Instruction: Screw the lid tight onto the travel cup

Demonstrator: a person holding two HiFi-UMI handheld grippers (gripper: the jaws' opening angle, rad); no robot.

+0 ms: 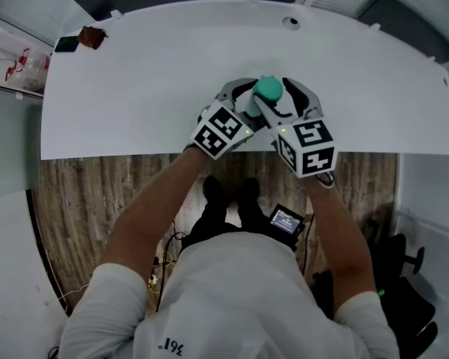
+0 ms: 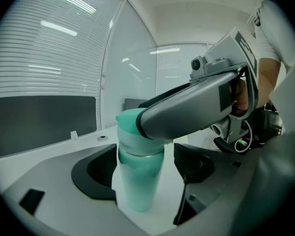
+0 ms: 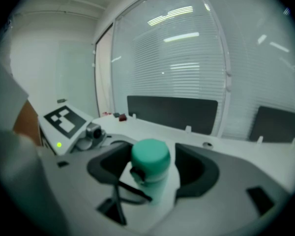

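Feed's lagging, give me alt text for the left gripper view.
A teal travel cup stands upright on the white table between the open jaws of the left gripper. The right gripper reaches in from the right, across the lid.

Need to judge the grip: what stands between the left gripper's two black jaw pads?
The teal cylindrical travel cup, upright, with a gap on each side, as the left gripper view shows.

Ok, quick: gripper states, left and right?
Left gripper: open, the travel cup between its jaws, not gripped.
Right gripper: jaws around the lid; grip cannot be told.
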